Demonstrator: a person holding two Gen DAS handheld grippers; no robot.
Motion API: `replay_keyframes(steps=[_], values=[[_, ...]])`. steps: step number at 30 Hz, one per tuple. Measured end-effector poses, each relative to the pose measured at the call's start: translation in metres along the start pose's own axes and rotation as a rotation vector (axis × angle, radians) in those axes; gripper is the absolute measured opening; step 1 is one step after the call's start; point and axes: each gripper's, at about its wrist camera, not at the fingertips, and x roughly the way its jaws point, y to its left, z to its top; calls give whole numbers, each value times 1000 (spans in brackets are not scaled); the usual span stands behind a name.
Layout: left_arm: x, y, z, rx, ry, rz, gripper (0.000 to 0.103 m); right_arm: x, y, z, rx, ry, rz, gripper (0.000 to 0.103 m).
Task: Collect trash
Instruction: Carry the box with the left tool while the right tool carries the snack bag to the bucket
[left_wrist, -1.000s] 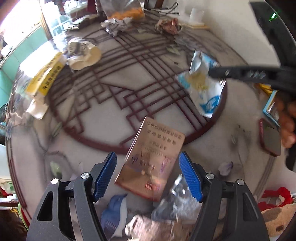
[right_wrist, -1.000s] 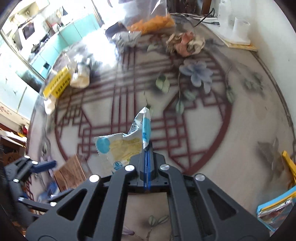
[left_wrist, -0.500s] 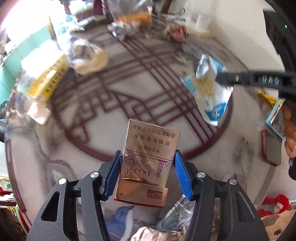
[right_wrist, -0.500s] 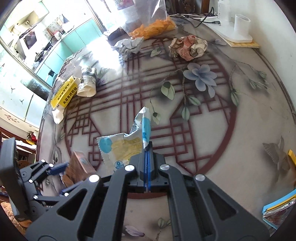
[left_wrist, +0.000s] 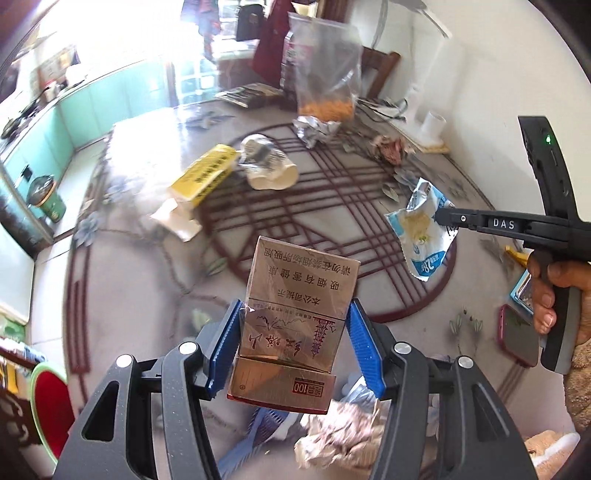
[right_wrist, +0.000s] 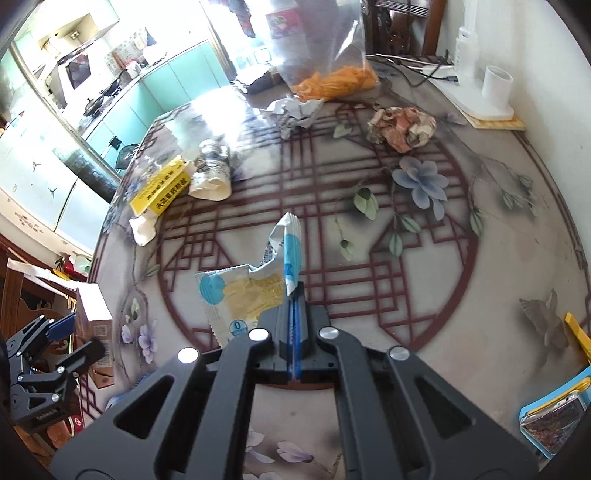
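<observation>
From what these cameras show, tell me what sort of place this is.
Probably a home dining area beside a kitchen: a round patterned table strewn with trash, teal kitchen cabinets with a stove behind, and a wooden chair.

A gold-brown cigarette pack (left_wrist: 295, 325) with Chinese print is held upright above the round patterned table, clamped on both sides between the blue pads of the left gripper (left_wrist: 293, 343). A torn blue, white and yellow snack wrapper (right_wrist: 251, 291), crumpled and empty, hangs pinched by one edge in the closed right gripper (right_wrist: 293, 295). On the table lie a yellow carton (right_wrist: 162, 190) with an open white flap, a tipped paper cup (right_wrist: 212, 177) just beside it, a crumpled silver wrapper (right_wrist: 295, 112) and a crumpled pinkish paper ball (right_wrist: 402, 127), the last two well apart near the far edge
</observation>
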Motion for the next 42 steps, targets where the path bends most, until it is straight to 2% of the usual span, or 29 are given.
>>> replay_keyframes(steps=[6,24,42], values=[[-20,17,-10,-51,-40,30,54,-2,21,-3,-39,-1,16,1],[-37,51,-36,-100,-27,40,54,-5,63,-21,-68,17,36,1],[-62,100,-63,-159,-52,56,54,-7,122,-34,-130,22,50,1]])
